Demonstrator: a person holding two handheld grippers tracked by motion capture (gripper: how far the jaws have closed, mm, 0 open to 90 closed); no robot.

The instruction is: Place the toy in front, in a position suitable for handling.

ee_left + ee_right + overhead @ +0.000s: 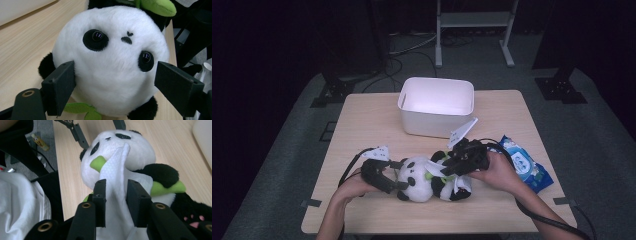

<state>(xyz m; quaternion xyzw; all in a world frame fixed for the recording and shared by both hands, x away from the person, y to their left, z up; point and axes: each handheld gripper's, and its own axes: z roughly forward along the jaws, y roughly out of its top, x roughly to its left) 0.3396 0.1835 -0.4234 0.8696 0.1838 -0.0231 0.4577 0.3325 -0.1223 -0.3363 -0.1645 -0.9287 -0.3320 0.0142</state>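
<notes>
- From the high view, I saw the toy panda (pixel 428 179) lying on the worktop (pixel 362 120), on the near side of the white bin (pixel 436 106). Its long axis ran left to right, head toward my left gripper (pixel 401 175) and body toward my right gripper (pixel 446 169). A blue packet of wipes (pixel 523 162) lay to the panda's right, behind my right hand (pixel 499 172).
- In that same view the two grippers met the panda from opposite ends, so the left one was nearer the head and the right one nearer the body.
- In the left gripper view, the panda's face (pixel 110 60) sat straight ahead between my jaws. They stood wide open on either side of the head, close to the fur, with nothing clamped that I could see.
- In the right gripper view, my jaws were closed most of the way on a white wipe (pixel 116 182), its free end draped up against the panda's head beside a green leaf (pixel 98 163).
- I judged the next stroke turned on this: the head lay directly beyond the wipe along the right gripper's line, with the left gripper placed to steady it.
</notes>
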